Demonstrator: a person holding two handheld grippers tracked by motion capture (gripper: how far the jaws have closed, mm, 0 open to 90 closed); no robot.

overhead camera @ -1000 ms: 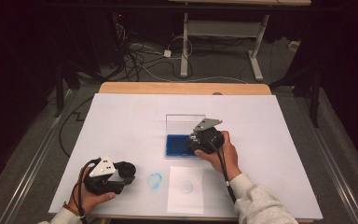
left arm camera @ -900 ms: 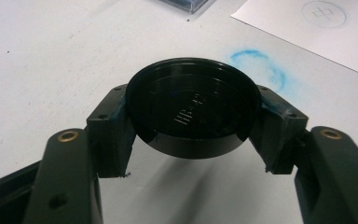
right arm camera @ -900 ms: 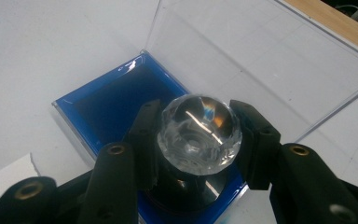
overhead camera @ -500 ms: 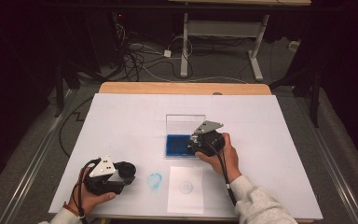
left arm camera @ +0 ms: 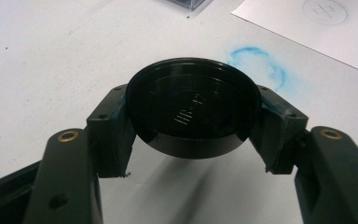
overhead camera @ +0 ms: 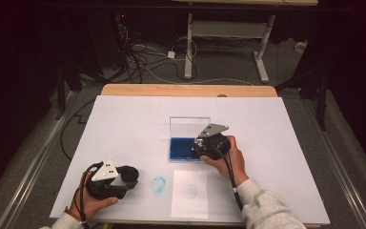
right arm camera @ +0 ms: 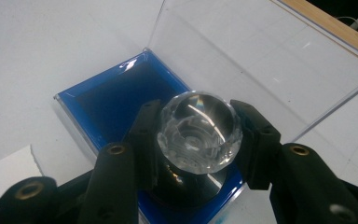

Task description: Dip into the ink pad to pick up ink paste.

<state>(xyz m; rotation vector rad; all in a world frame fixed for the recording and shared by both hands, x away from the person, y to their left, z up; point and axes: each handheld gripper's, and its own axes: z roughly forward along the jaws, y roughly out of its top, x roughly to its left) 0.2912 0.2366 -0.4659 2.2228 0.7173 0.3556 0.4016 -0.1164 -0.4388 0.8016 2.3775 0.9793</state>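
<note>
The right gripper [right arm camera: 198,140] is clenched on a faceted clear crystal knob [right arm camera: 199,131], one black jaw pressing each side of it. Directly below the knob sits a dark round base, likely the foot of the same piece, though the crystal hides most of it. Under and ahead of the jaws lies the blue ink pad [right arm camera: 107,100] in its clear case, with the transparent lid [right arm camera: 261,60] standing open just beyond the knob. In the high view the right gripper [overhead camera: 205,145] hangs over the near right part of the ink pad [overhead camera: 181,149], with the right hand [overhead camera: 228,160] behind it.

The left gripper [left arm camera: 191,121] is grasping a black round cap [left arm camera: 191,112], held level between its two jaws, whose pads carry smears of blue. The cap hangs above the white table cover [left arm camera: 51,56] and throws a shadow beneath itself. Just past the cap, slightly to one side, a blue ring-shaped ink mark [left arm camera: 261,65] stains the cover, and farther on lies a white sheet of paper [left arm camera: 317,28] printed with a faint circular stamp. In the high view the left gripper [overhead camera: 124,179] sits near the table's front edge, well apart from the right one, in the left hand [overhead camera: 93,200].
</note>
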